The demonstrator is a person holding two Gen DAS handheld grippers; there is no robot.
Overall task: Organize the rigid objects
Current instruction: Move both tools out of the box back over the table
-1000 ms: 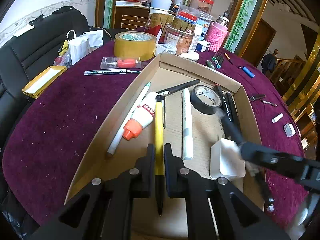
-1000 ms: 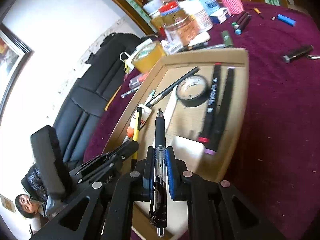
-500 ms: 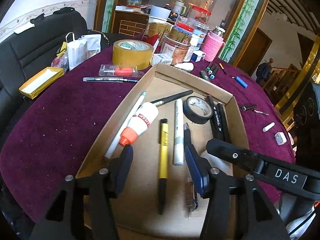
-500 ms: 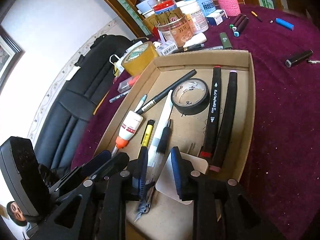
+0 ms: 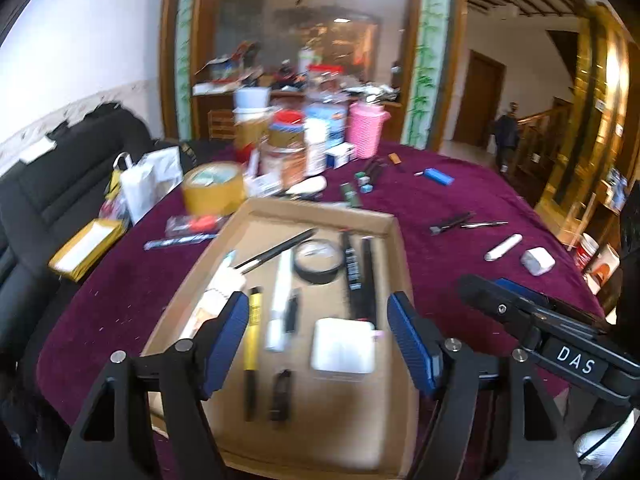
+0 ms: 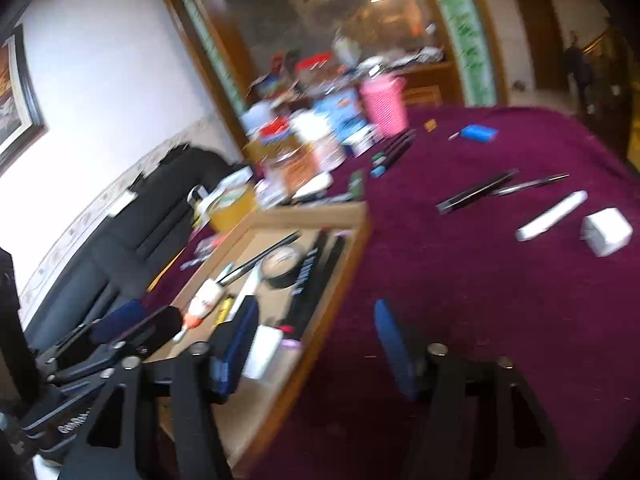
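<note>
Both hand-held grippers hang with jaws spread and nothing between the pads above a round table draped in a plum-coloured velvet cloth (image 5: 460, 200). The left gripper (image 5: 318, 328), its jaws having just been opening, is poised over the near end of a shallow brown cardboard tray (image 5: 394, 236). On the tray floor lie the sorted goods: a yellow-and-black pen (image 5: 252, 340) near the left pad, a short dark clip pen (image 5: 282, 394) just right of it, a white marker (image 5: 280, 300), a white rectangular box (image 5: 344, 344), a black roll of tape (image 5: 318, 266), two long black markers (image 5: 360, 276) along the right wall, a white glue bottle with an orange cap (image 6: 204, 300) on the left and a slim black pen (image 5: 276, 250) lying slantwise at the far end.

The right gripper (image 6: 316, 344), jaws likewise just opened, straddles the tray's right wall, one blue pad over the cardboard, the other over bare cloth. Well to the right of the tray on the cloth lie a white tube (image 6: 552, 216), a small white block (image 6: 606, 230), a black stick (image 6: 476, 192) beside a thin dark pen (image 6: 532, 184), and a blue lighter-shaped item (image 6: 478, 133) farther off. At the far side stand a roll of tan packing tape (image 5: 214, 192), jars and a pink knitted cup (image 5: 366, 130), all blurred.
</note>
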